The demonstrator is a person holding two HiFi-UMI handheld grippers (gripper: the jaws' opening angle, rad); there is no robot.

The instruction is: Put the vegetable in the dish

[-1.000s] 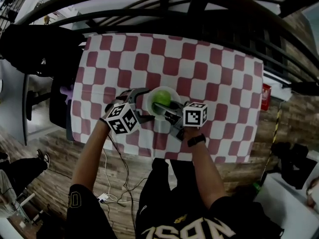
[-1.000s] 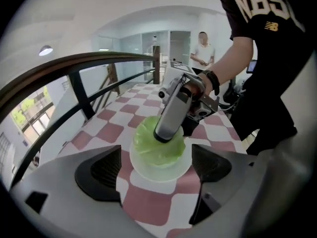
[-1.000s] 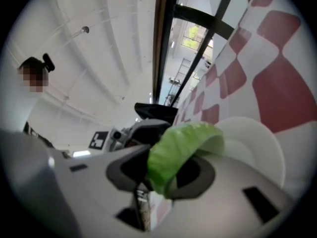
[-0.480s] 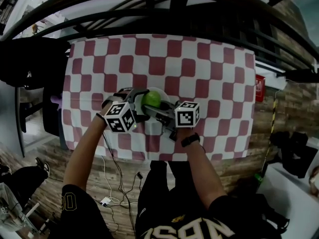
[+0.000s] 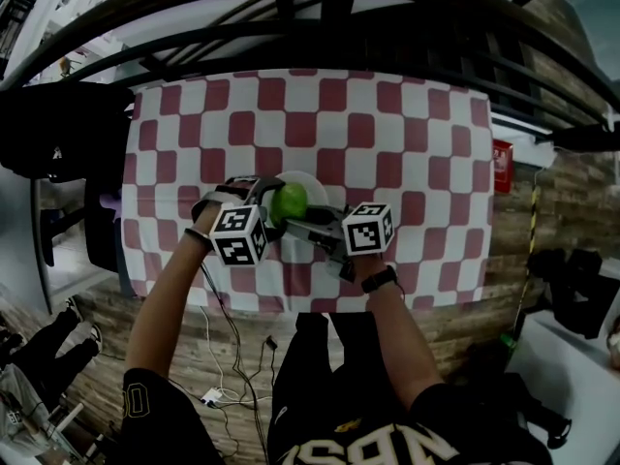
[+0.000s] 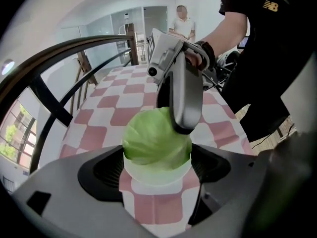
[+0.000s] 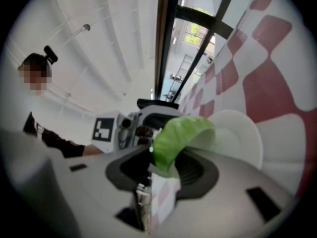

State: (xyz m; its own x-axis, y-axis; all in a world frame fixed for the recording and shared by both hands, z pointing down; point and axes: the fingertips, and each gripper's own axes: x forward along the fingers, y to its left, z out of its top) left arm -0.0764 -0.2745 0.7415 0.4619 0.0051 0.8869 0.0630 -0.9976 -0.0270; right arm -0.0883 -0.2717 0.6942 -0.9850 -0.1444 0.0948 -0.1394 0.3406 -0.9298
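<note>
A round green cabbage (image 6: 154, 135) rests in the small white dish (image 6: 156, 176) on the checked cloth. My left gripper (image 6: 157, 168) straddles the dish; its jaws are closing and the pads meet the dish's sides. From the other side a finger (image 6: 185, 95) of the right gripper lies against the cabbage's top right. In the right gripper view the cabbage (image 7: 178, 135) is pinched between that gripper's (image 7: 168, 168) jaws, with the dish (image 7: 240, 133) behind. From the head view the cabbage (image 5: 289, 201), the dish (image 5: 316, 184) and both grippers (image 5: 274, 204) (image 5: 298, 223) sit near the table's front edge.
The red-and-white checked table (image 5: 407, 134) stretches away beyond the dish. A dark curved railing (image 5: 320, 27) runs behind it. A red object (image 5: 501, 167) sits off the right edge. Someone stands at the far end (image 6: 183, 21). Cables (image 5: 228, 356) lie on the floor.
The cabbage now sits a little more toward the left side of the dish, close to the left gripper. Both grippers stay at the dish.
</note>
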